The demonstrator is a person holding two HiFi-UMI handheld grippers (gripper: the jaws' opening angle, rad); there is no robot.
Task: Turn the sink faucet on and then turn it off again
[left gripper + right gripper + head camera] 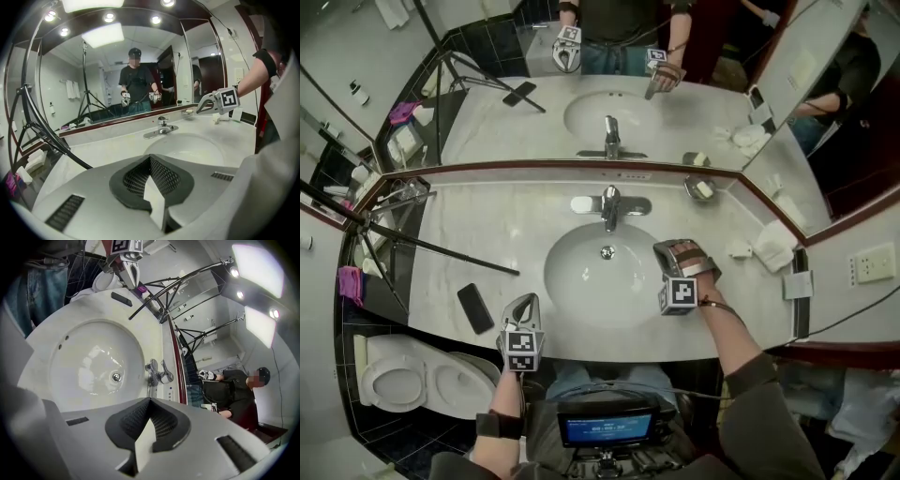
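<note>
My left gripper hovers at the front edge of the counter, fingers pressed together and empty. My right gripper, also closed on nothing, hangs over the right rim of the sink. The faucet stands behind the basin, untouched.

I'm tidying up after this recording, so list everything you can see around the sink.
basin: one, white, centre
counter: one, pale stone, around the basin
faucet: one, chrome, behind the basin
phone: one, black, counter, left of basin
soap dish: one, silver, counter, right of faucet
towel: one, white, folded, counter's right end
tripod: one, black, counter's left end
toilet: one, white, floor, lower left
left gripper: one, grey, shut, empty, counter's front edge
right gripper: one, grey, shut, empty, over basin's right rim
</note>
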